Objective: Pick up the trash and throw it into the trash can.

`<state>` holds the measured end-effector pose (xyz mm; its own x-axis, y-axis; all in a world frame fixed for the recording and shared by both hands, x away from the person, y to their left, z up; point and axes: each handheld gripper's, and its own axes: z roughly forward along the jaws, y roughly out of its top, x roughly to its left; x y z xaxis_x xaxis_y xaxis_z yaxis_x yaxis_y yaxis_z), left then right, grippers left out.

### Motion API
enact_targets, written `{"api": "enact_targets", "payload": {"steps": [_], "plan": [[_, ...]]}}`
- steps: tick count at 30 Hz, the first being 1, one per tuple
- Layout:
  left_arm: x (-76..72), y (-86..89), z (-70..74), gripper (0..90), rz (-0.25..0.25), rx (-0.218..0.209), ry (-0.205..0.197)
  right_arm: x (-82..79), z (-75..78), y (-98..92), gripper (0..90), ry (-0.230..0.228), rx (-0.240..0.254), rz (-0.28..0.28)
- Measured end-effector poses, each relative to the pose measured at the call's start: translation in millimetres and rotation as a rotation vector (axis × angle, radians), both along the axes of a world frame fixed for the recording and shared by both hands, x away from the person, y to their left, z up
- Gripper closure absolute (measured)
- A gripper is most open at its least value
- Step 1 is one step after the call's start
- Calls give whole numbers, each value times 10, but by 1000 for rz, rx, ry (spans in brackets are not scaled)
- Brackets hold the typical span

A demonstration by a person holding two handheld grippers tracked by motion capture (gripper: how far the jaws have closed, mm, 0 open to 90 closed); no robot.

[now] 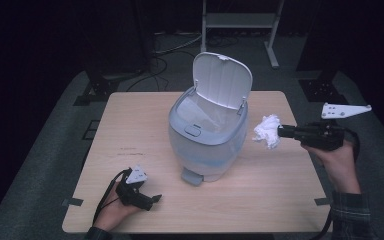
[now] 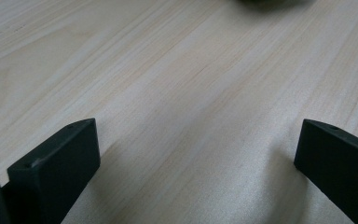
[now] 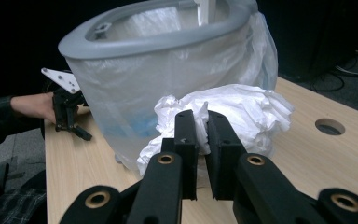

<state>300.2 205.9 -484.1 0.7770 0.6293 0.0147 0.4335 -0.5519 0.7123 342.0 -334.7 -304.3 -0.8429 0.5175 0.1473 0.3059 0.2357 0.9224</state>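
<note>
the right gripper point(image 1: 281, 131) has its jaws clenched on a crumpled white paper wad point(image 1: 266, 131), held clear above the wooden table point(image 1: 280, 200) just to the right of the small bin point(image 1: 207, 140); in the right gripper view the wad point(image 3: 233, 112) bulges past the jaws right in front of the bin's point(image 3: 168, 93) clear liner. the left gripper point(image 1: 152, 200) rests low on the table near the front left edge, jaws spread wide with only bare wood point(image 2: 191, 116) between them. the bin stands mid-table with its white lid point(image 1: 222, 80) tipped up and open, a foot pedal point(image 1: 192, 176) at its base.
</note>
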Motion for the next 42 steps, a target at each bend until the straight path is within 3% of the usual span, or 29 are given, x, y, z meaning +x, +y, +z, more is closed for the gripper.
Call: {"api": "enact_targets", "payload": {"steps": [11, 21, 42], "plan": [[0, 0, -1, 0, 0, -1, -1, -12, 248, 22, 834, -42, 40, 47], [-1, -1, -1, 0, -6, 0, -1, -1, 520, 80, 834, -75, 109, 115], [-1, -2, -1, 0, -6, 0, -2, 130, 870, 451, 834, -108, 122, 207]]}}
